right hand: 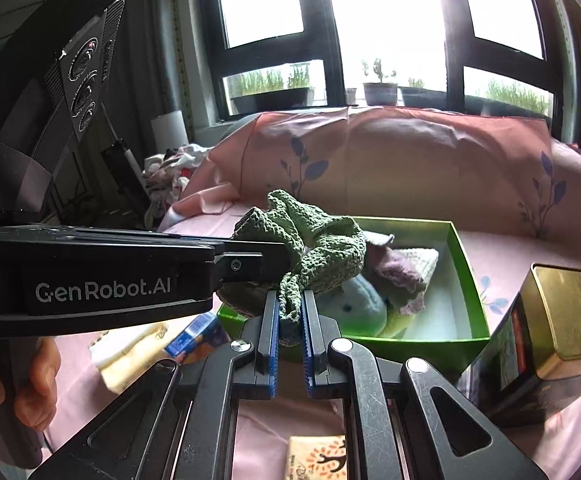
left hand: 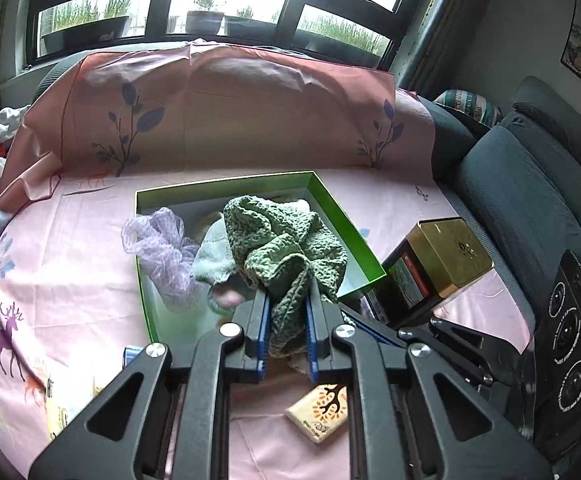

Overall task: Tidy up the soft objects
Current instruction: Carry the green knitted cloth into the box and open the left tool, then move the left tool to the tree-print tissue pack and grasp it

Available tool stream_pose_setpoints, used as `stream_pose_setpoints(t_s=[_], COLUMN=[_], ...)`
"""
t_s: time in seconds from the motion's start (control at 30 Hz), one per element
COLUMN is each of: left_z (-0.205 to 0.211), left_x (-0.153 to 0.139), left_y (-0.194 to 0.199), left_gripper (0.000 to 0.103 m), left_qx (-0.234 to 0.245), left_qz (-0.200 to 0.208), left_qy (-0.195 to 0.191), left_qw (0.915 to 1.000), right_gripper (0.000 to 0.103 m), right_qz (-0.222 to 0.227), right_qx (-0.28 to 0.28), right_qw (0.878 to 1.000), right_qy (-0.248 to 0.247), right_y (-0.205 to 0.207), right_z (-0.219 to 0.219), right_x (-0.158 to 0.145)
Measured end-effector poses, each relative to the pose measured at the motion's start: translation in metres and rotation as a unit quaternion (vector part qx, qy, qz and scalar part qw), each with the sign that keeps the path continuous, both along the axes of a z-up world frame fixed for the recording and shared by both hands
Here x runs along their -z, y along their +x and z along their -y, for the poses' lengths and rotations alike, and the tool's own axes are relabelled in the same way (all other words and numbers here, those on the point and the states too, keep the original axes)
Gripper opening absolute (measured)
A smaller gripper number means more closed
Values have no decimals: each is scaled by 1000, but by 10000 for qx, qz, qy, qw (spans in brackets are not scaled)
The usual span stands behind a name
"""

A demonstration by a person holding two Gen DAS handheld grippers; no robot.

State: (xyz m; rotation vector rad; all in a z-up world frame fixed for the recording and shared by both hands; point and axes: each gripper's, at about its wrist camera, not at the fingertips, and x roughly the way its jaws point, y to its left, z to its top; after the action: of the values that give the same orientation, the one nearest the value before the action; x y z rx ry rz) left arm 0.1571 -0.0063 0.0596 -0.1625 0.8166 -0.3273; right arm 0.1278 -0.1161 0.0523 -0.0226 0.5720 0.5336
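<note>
A green knitted cloth [left hand: 286,240] hangs bunched over the open green box [left hand: 354,232] on the pink sheet. My left gripper [left hand: 287,298] is shut on one end of the cloth. My right gripper [right hand: 290,300] is shut on another end of the same cloth [right hand: 318,240], with the left gripper's body [right hand: 90,280] reaching in from the left and touching the cloth. Inside the box lie a purple mesh puff [left hand: 162,248], a white cloth [left hand: 214,252], a pale blue plush [right hand: 358,304] and a mauve cloth [right hand: 398,268].
A gold-topped tin [left hand: 442,256] stands right of the box, also in the right wrist view [right hand: 562,316]. A patterned soap-like packet [left hand: 322,408] lies near me. A blue packet [right hand: 198,336] and yellow packet [right hand: 130,356] lie left. Grey sofa cushions [left hand: 530,184] are to the right.
</note>
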Motion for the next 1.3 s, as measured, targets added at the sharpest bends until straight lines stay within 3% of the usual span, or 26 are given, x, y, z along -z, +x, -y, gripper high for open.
stream_pose_setpoints(t_s=[0.2,0.4,0.6,0.77,0.8,0.9,0.93,1.03,1.13,1.23,1.3], left_z=[19,25,18,14,15,15,15,16,16,13,10], left_x=[4,37,70,74,72,63,59,51,41,33,30], left_y=[56,99,121,123,121,116,113,102,87,66,50], left_gripper=[14,14,14,17,26,78,83,83,87,100,102], left_qx=[127,-22,-307,-343,-345,-384,-392,-361,-332,-331,-321], left_qz=[-146,-543,-944,-1033,-1019,-883,-803,-675,-509,-339,-255], left_qy=[75,109,184,121,132,222,251,380,543,630,684], left_qw=[9998,9985,9949,9940,9941,9951,9957,9963,9967,9969,9968], right_gripper=[11,11,11,13,19,40,45,51,53,73,79], right_qz=[-84,-477,-827,-924,-923,-900,-889,-860,-828,-775,-693], right_qx=[265,352,374,418,448,600,587,626,657,674,662], right_qw=[9995,9982,9958,9947,9946,9940,9943,9943,9944,9947,9953], right_qy=[117,63,-100,-155,-163,-156,-96,-70,-50,-89,-169], right_y=[48,87,107,109,108,103,100,89,75,56,40], right_z=[20,24,14,14,15,22,24,31,36,37,36], right_x=[3,28,54,58,57,52,50,43,36,29,25])
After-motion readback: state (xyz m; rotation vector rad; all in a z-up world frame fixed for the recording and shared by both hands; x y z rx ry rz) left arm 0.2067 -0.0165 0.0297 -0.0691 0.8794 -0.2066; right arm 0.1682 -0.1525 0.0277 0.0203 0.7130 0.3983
